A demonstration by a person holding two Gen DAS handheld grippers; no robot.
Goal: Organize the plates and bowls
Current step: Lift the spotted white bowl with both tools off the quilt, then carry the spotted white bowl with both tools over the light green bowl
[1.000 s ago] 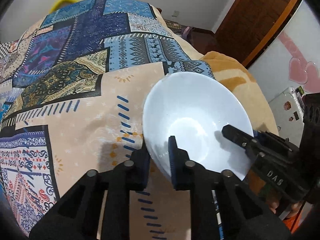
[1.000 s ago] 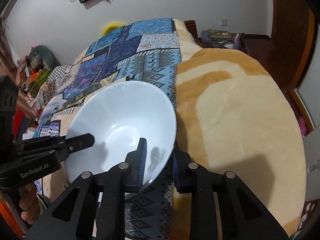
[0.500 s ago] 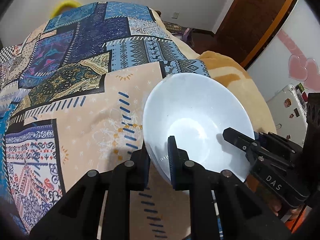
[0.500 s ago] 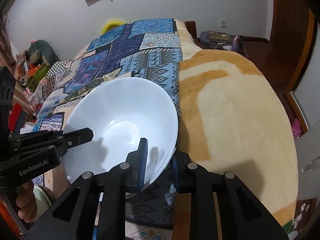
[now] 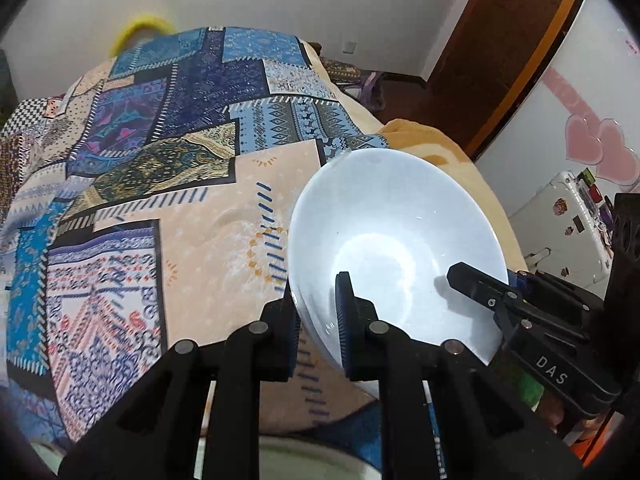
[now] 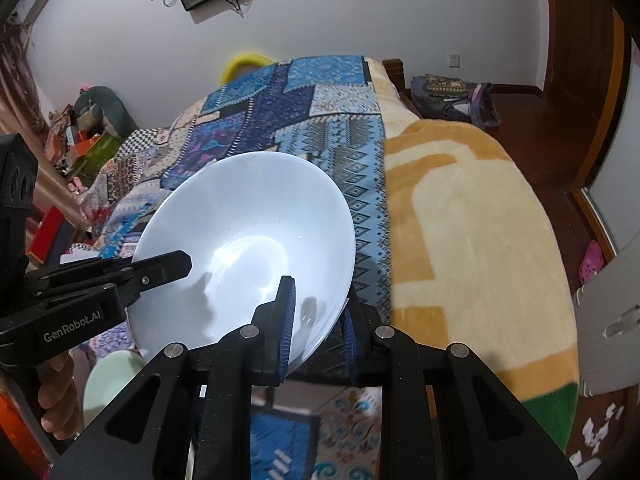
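A large white bowl (image 5: 392, 236) hangs in the air above the patterned bedspread (image 5: 160, 184), held from both sides. My left gripper (image 5: 318, 312) is shut on its near-left rim, one finger inside and one outside. My right gripper (image 6: 316, 320) is shut on the opposite rim, and the bowl also shows in the right wrist view (image 6: 248, 240). Each gripper shows in the other's view: the right one (image 5: 480, 284) and the left one (image 6: 160, 268). A pale green dish (image 6: 108, 384) sits below the bowl, partly hidden.
An orange and cream blanket (image 6: 472, 240) covers the right side of the bed. A white fridge (image 5: 560, 224) and a wooden door (image 5: 480, 48) stand to the right. Cluttered shelves (image 6: 80, 140) lie at the far left. A rim of another dish (image 5: 304, 456) shows below my left gripper.
Both grippers have lifted the bowl and drawn it back toward the foot of the bed. The green dish has come into view beneath it.
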